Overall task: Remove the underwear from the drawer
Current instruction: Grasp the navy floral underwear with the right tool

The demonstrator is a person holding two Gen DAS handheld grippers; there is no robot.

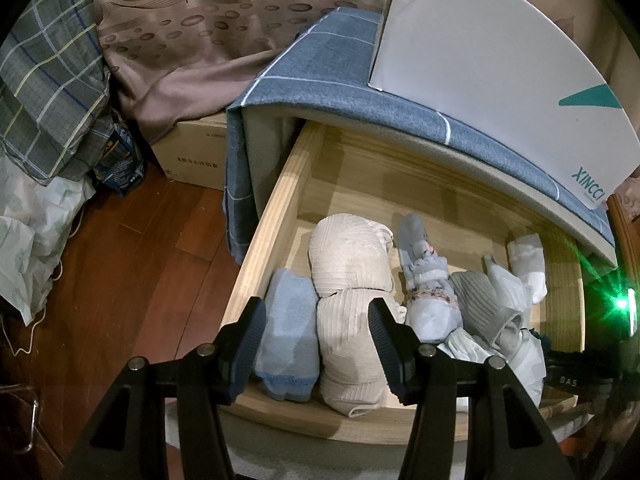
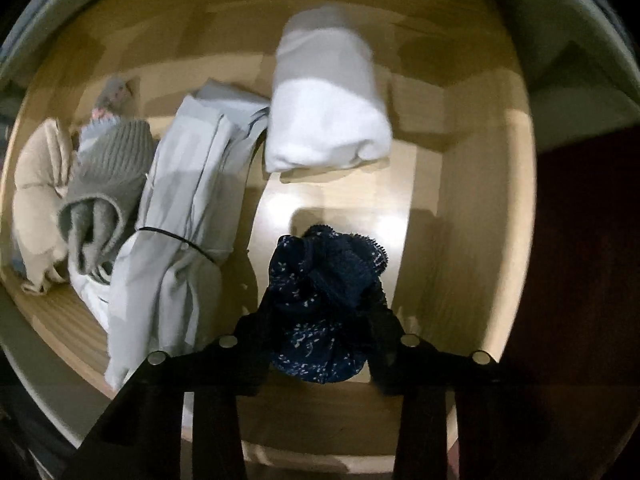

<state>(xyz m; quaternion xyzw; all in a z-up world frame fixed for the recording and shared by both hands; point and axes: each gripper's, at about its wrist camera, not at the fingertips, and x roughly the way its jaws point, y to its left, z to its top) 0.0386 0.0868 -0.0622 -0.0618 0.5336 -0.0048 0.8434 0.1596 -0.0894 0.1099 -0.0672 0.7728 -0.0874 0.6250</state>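
Fingers of right gripper (image 2: pixel 320 320) clamped on navy underwear (image 2: pixel 324 304), bunched for lifting from drawer (image 2: pixel 460 240). Left gripper (image 1: pixel 316 340) fingers apart, idle above beige roll (image 1: pixel 352 352).

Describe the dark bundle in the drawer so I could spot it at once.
Look in the open wooden drawer, at its right end, below the white roll. The right gripper is shut on the bundle: navy cloth with pale specks and a lacy edge, the only dark piece among pale ones.
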